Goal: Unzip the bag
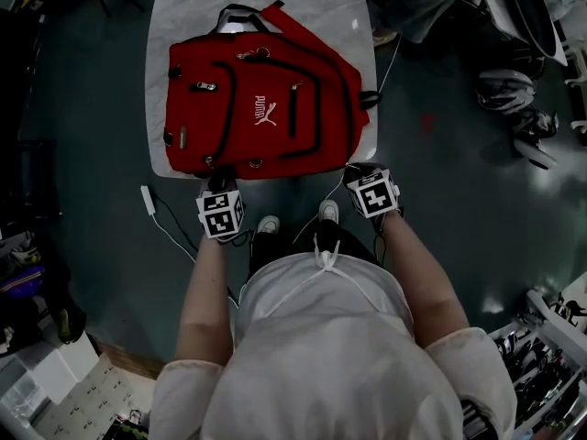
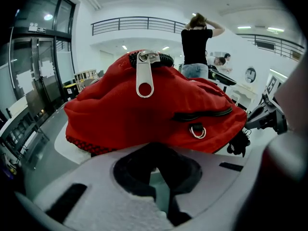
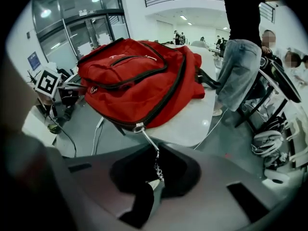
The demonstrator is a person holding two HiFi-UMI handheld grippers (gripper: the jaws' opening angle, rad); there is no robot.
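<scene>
Wearing a white shirt (image 1: 321,337) and standing at the near end of the white bench (image 1: 183,7), both forearms reaching forward. Facing a red bag (image 1: 261,108) lying flat on the bench, front side up, white logo (image 1: 265,110) showing, handle (image 1: 237,11) pointing to the far end.

Pinching the zipper pull (image 3: 150,146) with the right claw (image 3: 155,184), jaws pressing together on the pull's small chain. Drawing that pull taut from the slider (image 3: 139,127) sitting on the black zipper at the bag's near right corner. Holding the right claw at the near right corner of the bench.

Holding the left claw (image 1: 220,189) at the bag's near edge, left of the middle. Showing its jaws almost together, only a thin slit and nothing between them, red fabric bulging just beyond the tips. Looking up from there at a silver zipper tab (image 2: 145,76) hanging at the top of the bag, and at a small metal ring (image 2: 197,131) lower on the right.

Planting white shoes (image 1: 268,224) on the dark floor just below the near edge, with a white charger block (image 1: 148,200) and its cable lying to the left. Catching a person in a black top (image 2: 197,44) standing beside the far right corner of the bench.
</scene>
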